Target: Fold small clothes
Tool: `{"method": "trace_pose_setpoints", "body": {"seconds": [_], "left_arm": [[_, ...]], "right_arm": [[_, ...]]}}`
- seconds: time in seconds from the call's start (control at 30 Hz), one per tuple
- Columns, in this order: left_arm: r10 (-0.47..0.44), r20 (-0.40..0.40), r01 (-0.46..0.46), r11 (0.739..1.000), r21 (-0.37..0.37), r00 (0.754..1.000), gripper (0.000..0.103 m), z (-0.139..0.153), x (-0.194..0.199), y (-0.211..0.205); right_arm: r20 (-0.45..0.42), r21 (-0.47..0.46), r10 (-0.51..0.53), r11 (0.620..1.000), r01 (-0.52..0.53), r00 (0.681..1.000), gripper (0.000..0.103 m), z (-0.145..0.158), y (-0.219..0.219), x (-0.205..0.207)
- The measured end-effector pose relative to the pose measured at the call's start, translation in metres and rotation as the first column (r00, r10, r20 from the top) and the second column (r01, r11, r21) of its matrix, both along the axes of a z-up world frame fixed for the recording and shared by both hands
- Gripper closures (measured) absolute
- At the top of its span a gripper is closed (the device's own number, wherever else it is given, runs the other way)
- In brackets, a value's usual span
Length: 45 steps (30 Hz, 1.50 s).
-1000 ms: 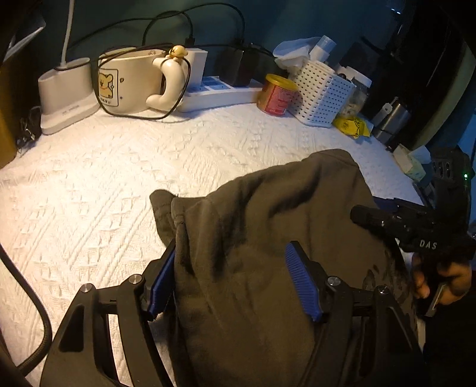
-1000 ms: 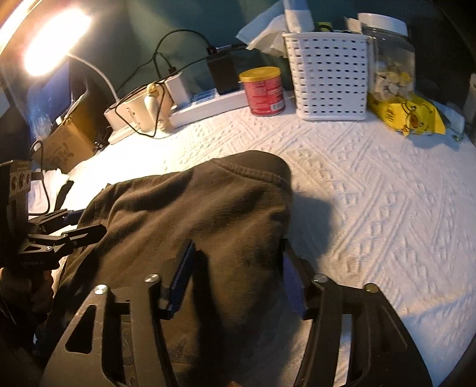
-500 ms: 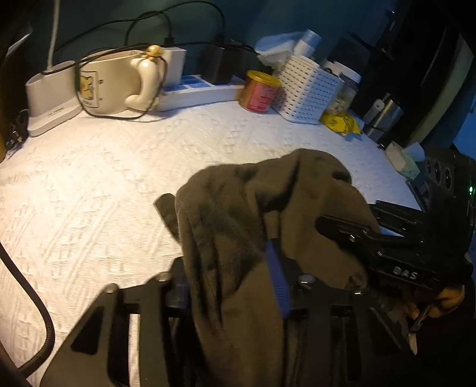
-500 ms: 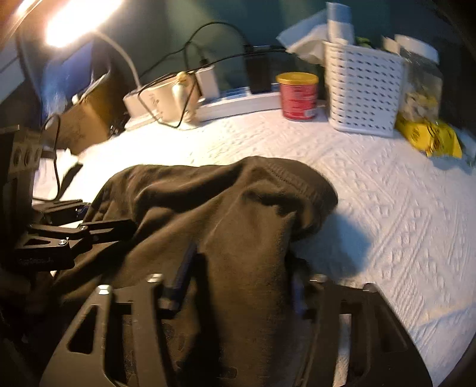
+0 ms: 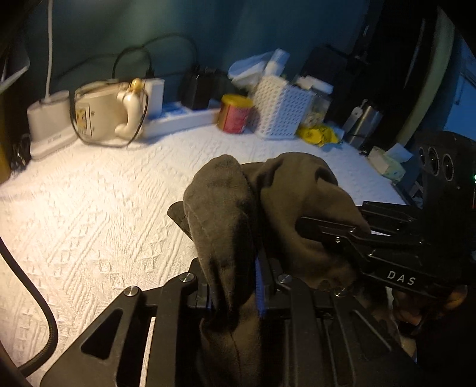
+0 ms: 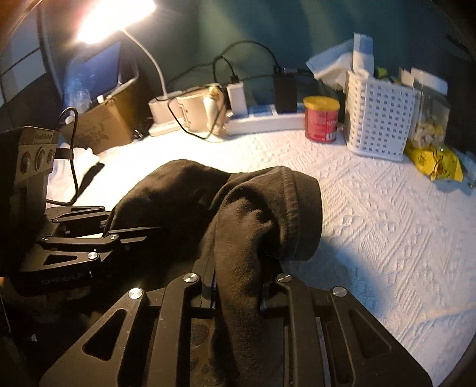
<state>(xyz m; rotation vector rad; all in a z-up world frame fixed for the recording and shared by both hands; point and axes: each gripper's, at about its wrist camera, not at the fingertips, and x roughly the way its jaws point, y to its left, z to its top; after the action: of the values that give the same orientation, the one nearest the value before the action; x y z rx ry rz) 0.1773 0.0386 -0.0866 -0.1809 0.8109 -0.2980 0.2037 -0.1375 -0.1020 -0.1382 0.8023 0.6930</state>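
Observation:
A dark olive-brown garment [image 5: 267, 208] [image 6: 255, 214] is bunched up over a white textured cloth [image 5: 104, 202] [image 6: 386, 223]. My left gripper [image 5: 238, 285] is still closing, and its blue pads pinch a fold of the garment's left side. My right gripper [image 6: 238, 282] is closing too and squeezes a fold near the hemmed edge. Each gripper shows in the other's view, the right one [image 5: 351, 235] at the garment's right and the left one [image 6: 119, 235] at its left. The fabric hides most of both pairs of pads.
Along the back wall stand a cream mug [image 5: 104, 116] with a black cable, a power strip [image 6: 267, 119], a red can [image 5: 235, 114] [image 6: 321, 119], a white perforated basket [image 5: 282, 110] [image 6: 380, 119] and a yellow packet [image 6: 434, 160]. A lamp [image 6: 113, 18] glares at the far left.
Both grippers have closed from wide open onto folds of the garment and lifted them. The flat garment is now gathered into a raised bunch between them.

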Motion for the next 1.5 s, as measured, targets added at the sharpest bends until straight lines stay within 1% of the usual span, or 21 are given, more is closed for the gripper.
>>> {"method": "trace_pose_setpoints", "body": {"seconds": [0.13,0.27,0.5,0.7,0.87,1.3,1.5], "left_arm": [[-0.004,0.036,0.003,1.0,0.015,0.999,0.084,0.013,-0.01,-0.005],[-0.005,0.078,0.001,0.999,0.05,0.997,0.084,0.027,-0.022,-0.01],[-0.001,0.145,-0.008,0.998,0.063,0.989,0.085,0.045,-0.046,-0.011],[0.0,0.21,-0.015,0.997,0.07,0.978,0.085,0.063,-0.066,-0.012],[0.002,0.262,-0.022,0.997,0.074,0.965,0.085,0.079,-0.083,-0.012],[0.018,0.389,-0.052,0.996,0.078,0.921,0.085,0.115,-0.129,-0.009],[0.028,0.435,-0.06,0.996,0.06,0.9,0.085,0.13,-0.15,-0.005]], "right_arm": [[0.03,0.014,0.002,1.0,-0.003,1.0,0.083,0.014,-0.003,-0.011],[0.07,0.023,0.002,1.0,-0.004,0.998,0.083,0.029,-0.005,-0.025],[0.138,0.04,-0.001,0.999,-0.005,0.99,0.083,0.053,-0.007,-0.052],[0.204,0.046,0.007,0.999,-0.017,0.979,0.083,0.076,-0.009,-0.078],[0.253,0.059,0.004,0.998,-0.02,0.968,0.083,0.094,-0.012,-0.095],[0.375,0.105,0.01,0.993,-0.054,0.927,0.083,0.138,-0.017,-0.148],[0.424,0.115,0.02,0.99,-0.075,0.905,0.084,0.156,-0.019,-0.171]]}}
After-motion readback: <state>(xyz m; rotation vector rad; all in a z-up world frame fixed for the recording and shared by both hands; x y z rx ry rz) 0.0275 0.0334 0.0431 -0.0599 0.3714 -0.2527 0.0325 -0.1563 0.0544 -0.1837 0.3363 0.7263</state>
